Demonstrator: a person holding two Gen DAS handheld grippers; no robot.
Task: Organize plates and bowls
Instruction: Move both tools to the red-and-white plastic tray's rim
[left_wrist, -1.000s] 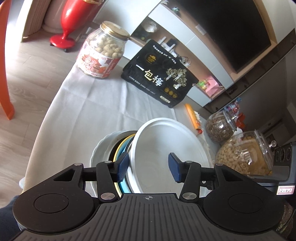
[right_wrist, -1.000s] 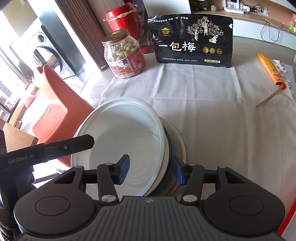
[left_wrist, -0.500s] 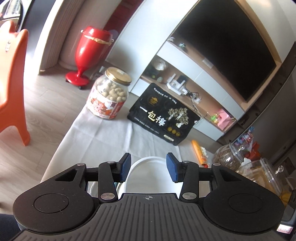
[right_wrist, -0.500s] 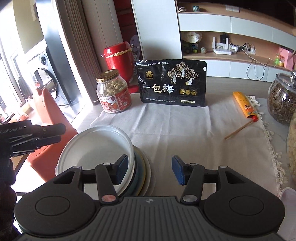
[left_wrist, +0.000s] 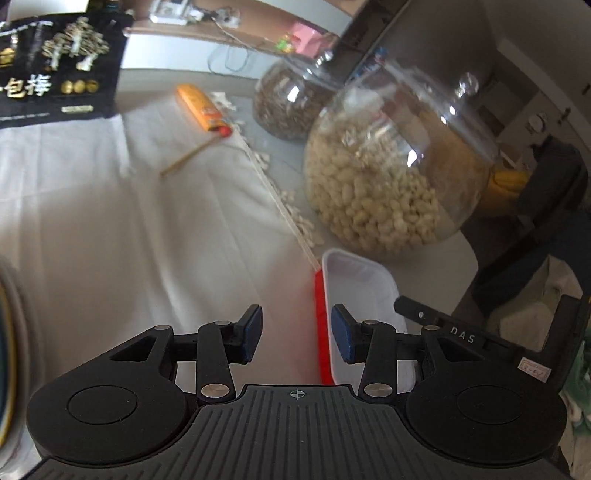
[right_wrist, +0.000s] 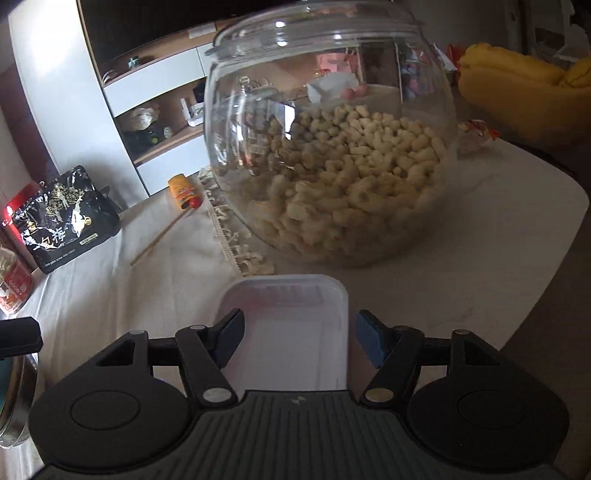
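Two tongs empty: right tongs (right_wrist: 299, 339) opening over white tray (right_wrist: 291, 332); left tongs (left_wrist: 296, 338) closing beside it.

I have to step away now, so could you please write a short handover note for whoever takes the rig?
Left gripper: empty, jaws closing over the white cloth.
Right gripper: empty, jaws opening, with the white rectangular tray between them, not gripped.
The tray lies in front of the big glass jar, over something red.
The stack of plates and bowls sits at the far left.
Done: stack built.
Left: probably pick up the tray.
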